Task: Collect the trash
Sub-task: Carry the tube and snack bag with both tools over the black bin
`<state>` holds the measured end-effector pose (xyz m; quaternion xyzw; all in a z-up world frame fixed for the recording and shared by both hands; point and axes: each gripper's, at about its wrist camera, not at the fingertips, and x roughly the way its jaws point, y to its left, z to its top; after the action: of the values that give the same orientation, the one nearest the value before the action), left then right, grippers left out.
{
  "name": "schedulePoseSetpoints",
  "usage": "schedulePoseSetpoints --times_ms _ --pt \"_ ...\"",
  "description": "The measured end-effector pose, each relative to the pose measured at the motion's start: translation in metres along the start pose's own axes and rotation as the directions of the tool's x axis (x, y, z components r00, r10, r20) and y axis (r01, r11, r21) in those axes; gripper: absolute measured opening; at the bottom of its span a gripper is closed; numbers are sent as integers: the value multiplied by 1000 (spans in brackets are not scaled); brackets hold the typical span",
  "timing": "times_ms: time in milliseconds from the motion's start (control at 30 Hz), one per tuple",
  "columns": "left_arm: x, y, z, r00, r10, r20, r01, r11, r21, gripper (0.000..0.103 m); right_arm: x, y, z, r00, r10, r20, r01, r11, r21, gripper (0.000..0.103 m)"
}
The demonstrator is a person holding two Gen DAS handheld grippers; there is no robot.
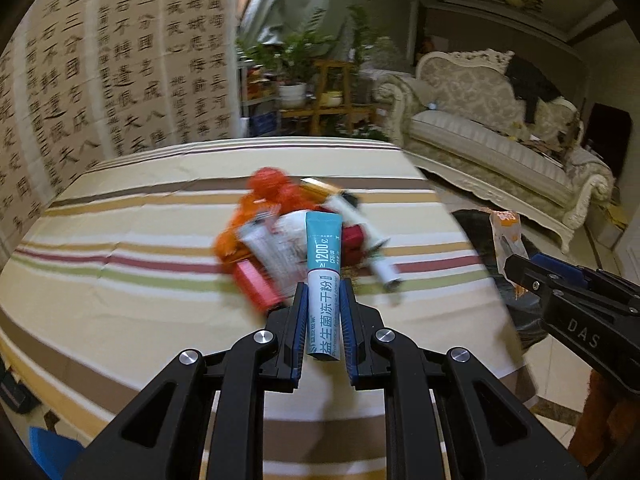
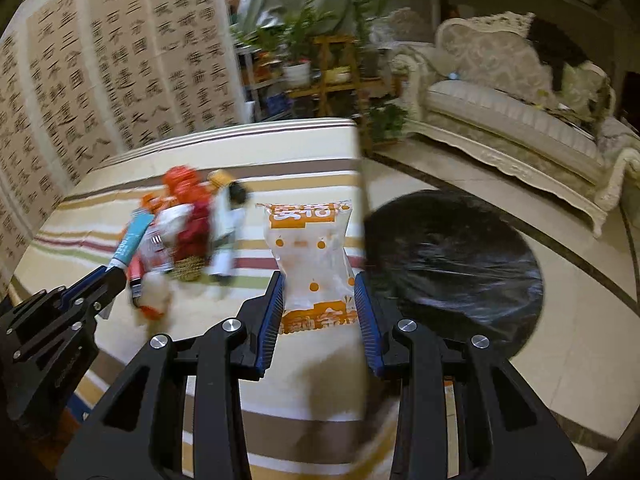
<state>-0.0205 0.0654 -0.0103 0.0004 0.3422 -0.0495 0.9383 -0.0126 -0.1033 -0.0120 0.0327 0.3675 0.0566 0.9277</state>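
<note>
**Both hands loaded, bin bag waiting off the desk edge**

The desk, under a striped cloth, fills the near half of both views. Off its right edge, on the tiled floor, stands a bin lined with a black bag, mouth open upward. A heap of leftover rubbish, red, orange and white wrappers, lies blurred in the middle of the cloth.

The right gripper has its fingers closed against the sides of a clear wrapper with orange print, which stands up between them over the desk's right edge, just beside the bag. The left gripper is clamped tight on a slim teal-and-white sachet, held upright above the heap.

The step in hand looks like carrying both pieces to the bag. To do it well, the right hand, being nearer, should go first: get the wrapper fully over the dark opening before the fingers part, since such a light film will likely drift or cling. The left should follow clear of the right so the two do not collide, and release the sachet low over the mouth.
</note>
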Motion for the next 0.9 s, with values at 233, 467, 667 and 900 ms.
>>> schedulePoseSetpoints --times_ms 233,467,667,900 --pt "18 -57 17 997 -73 -1 73 994 79 17 6 -58 5 996 -84 11 82 993 79 35" --pt "46 -105 26 994 -102 -34 106 984 145 17 24 -102 4 993 -117 -9 117 984 136 35" --pt "75 -135 33 993 -96 -71 108 976 188 17 38 -134 6 991 -134 -23 136 975 175 35" --pt "101 -153 41 988 -94 -123 119 971 209 17 60 -157 12 989 -137 -51 145 967 211 36"
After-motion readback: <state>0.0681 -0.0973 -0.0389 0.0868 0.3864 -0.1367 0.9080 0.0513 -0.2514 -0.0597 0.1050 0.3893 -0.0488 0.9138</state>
